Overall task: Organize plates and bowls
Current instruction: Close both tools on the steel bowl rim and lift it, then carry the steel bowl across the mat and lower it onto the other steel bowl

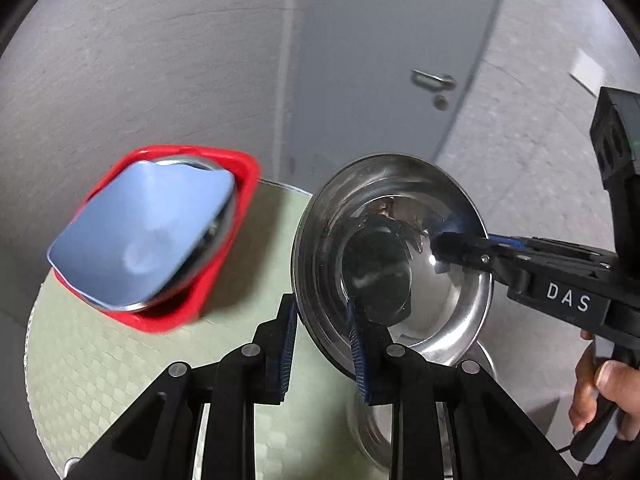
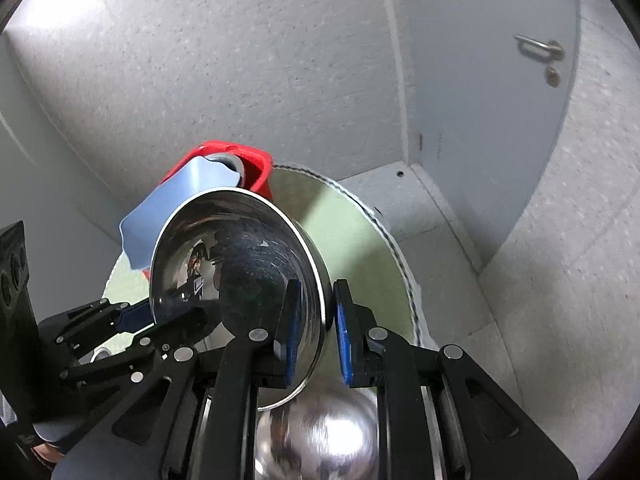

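Bowl point(image 1: 400, 248) of shiny steel sits tilted on edge above the round green table point(image 1: 120, 360), its hollow facing the left wrist camera, and both claws have a finger on either side of its rim. Nearest in the left view, the left claw point(image 1: 322, 344) straddles the lower rim, one blue pad outside and one inside; the pads look slightly apart from the metal, so whether it truly pinches is hard to say. The right claw point(image 2: 316, 328) straddles the opposite rim in its own view, with a visible gap beside the outer pad, so it appears spread rather than clamped. Below the raised bowl lies a second steel bowl point(image 2: 320, 436), blurred and half hidden by the claw frames. Farther back stands a red tray point(image 1: 236, 168) holding a blue plate point(image 1: 148, 236) leaning against another steel dish point(image 1: 224, 216).

The step in hand seems to be passing or steadying the bowl between claws before stacking it. One claw should close firmly on the rim before the other lets go, since polished steel slips easily, and the bowl should be levelled before lowering it.

Reflections muddle the bowl's inside, and the tray's contents are partly covered.
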Tool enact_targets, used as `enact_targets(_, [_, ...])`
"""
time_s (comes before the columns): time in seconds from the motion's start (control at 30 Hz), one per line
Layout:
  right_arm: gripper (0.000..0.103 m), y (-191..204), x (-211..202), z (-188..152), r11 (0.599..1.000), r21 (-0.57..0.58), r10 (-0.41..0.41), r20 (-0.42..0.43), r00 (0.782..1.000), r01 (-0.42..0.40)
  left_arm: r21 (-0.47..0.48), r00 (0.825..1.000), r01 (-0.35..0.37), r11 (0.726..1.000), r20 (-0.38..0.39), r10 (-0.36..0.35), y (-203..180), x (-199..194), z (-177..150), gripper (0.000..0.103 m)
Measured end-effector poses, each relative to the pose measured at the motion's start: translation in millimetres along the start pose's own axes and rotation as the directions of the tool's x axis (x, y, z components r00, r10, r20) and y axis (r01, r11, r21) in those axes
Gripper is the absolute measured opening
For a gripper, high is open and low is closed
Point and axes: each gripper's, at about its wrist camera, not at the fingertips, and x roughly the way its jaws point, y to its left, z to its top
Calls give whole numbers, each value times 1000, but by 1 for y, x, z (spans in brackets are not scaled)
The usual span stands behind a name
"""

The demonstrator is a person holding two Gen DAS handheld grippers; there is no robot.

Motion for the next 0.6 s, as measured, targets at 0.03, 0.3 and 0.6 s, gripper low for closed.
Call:
enact_targets(0.03, [16, -1, -5, -3, 1000, 16, -5, 3, 1000, 5, 13, 1000, 18, 1000, -9, -18, -1, -3, -7, 22])
enact_targets(0.3, [16, -8, -22, -73, 990, 124, -61, -31, 998, 65, 99, 995, 57, 993, -90, -48, -6, -3, -46, 22])
enact_targets(0.6, [16, -13, -13, -115, 973, 198, -102, -76, 992, 115, 170, 989, 58, 984, -144, -33, -22, 16, -55, 23])
